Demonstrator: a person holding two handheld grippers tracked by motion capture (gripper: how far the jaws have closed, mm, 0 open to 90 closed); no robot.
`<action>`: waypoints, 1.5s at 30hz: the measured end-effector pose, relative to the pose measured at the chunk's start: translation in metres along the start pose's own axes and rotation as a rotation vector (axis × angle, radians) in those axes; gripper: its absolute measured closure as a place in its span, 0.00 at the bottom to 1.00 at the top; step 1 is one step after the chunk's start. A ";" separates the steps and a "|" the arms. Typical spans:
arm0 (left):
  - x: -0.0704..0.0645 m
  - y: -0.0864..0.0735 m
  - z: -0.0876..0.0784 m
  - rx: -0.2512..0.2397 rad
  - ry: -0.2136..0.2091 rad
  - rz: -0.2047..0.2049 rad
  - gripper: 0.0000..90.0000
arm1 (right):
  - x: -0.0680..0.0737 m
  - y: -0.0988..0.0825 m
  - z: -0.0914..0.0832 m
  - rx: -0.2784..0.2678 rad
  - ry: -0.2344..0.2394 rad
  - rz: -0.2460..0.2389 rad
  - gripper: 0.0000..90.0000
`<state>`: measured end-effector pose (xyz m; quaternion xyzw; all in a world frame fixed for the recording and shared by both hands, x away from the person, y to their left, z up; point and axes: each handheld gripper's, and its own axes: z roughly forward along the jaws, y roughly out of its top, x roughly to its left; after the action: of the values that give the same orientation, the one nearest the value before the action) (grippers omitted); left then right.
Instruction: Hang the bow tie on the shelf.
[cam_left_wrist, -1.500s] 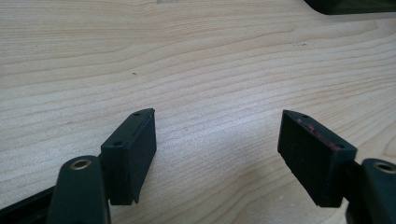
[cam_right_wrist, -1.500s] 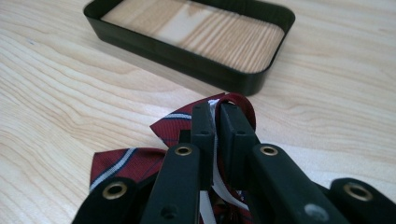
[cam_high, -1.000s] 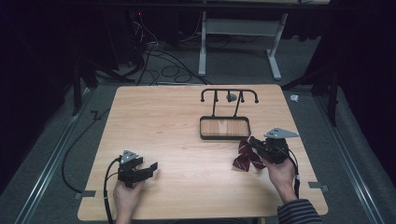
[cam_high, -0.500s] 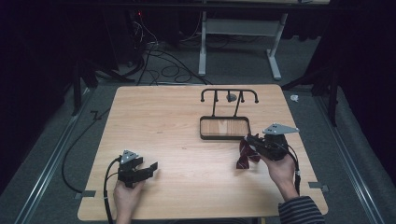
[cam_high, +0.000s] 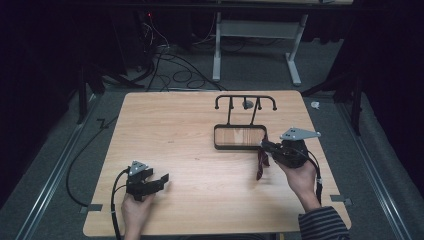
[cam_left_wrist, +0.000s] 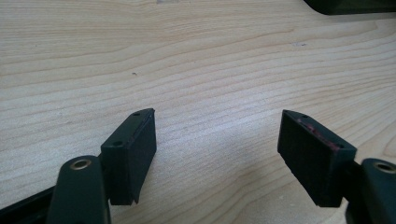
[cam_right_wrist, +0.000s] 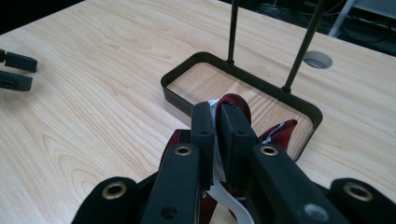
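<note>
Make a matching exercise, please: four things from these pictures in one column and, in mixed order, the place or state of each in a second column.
Things:
1. left gripper
2. right gripper
3. dark red cloth
4. black rack

States:
A. stands on the table, its tray base bare
B. fingers wide apart, nothing between them
C. hangs down from closed fingers
D. fingers shut on fabric

Pairs: 1-B, 2-D, 3-C, 4-A

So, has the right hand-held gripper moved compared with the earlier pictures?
Yes. The right hand-held gripper, shut on the dark red tie, has lifted it off the table and come closer to the black tray of the rack.
</note>
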<state>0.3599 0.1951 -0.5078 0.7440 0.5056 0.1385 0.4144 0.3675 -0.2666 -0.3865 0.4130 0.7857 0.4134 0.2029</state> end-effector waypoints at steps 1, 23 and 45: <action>0.000 0.000 0.000 0.000 0.000 0.000 0.32 | 0.000 0.001 0.000 -0.004 0.002 -0.006 0.96; 0.000 0.000 0.000 -0.001 0.001 -0.001 0.32 | 0.008 0.038 0.002 -0.051 -0.010 -0.062 0.96; 0.001 0.000 0.000 0.000 -0.003 -0.003 0.32 | 0.010 0.076 0.012 -0.064 -0.032 -0.102 0.96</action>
<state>0.3601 0.1956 -0.5079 0.7434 0.5060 0.1370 0.4153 0.4064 -0.2281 -0.3312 0.3724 0.7886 0.4209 0.2496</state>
